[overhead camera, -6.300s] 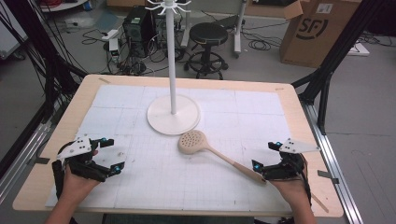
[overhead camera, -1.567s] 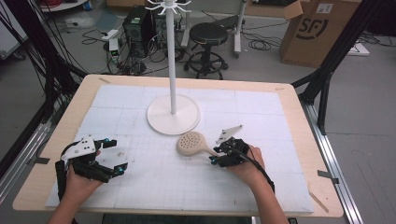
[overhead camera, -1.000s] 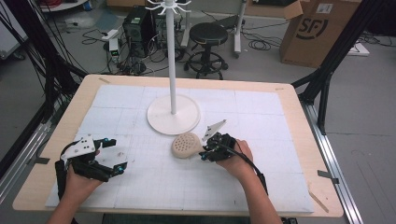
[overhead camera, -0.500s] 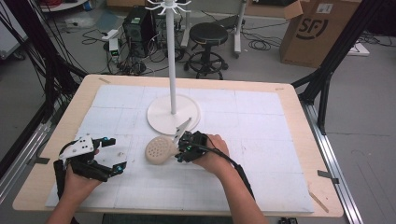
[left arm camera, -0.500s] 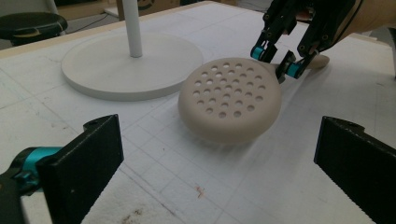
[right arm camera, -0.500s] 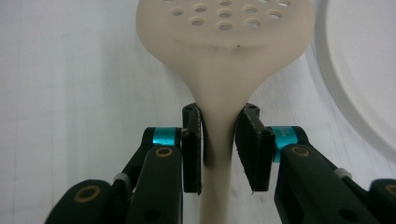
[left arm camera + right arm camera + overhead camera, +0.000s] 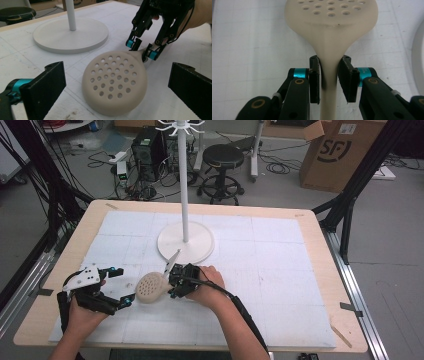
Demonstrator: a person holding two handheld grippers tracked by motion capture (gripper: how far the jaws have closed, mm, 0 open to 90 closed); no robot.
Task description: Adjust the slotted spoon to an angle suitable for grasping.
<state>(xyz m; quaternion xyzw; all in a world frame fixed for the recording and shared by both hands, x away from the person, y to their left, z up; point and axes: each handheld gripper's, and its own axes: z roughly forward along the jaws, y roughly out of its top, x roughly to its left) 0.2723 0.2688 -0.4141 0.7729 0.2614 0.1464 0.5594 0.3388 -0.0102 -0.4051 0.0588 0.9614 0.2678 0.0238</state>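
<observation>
High view: your right gripper (image 7: 172, 282), clamped on the slotted spoon (image 7: 152, 287), is carrying it left toward your waiting, wide-open left gripper (image 7: 122, 285), setting up a handover.

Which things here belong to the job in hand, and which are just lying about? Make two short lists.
In the job:
- slotted spoon, its neck clamped in the right gripper
- left gripper, open beside the spoon's bowl
- white hook stand, possibly where the spoon goes

Lying about:
- black stool
- cardboard box
- computer tower
- wooden stick at the table edge
</observation>
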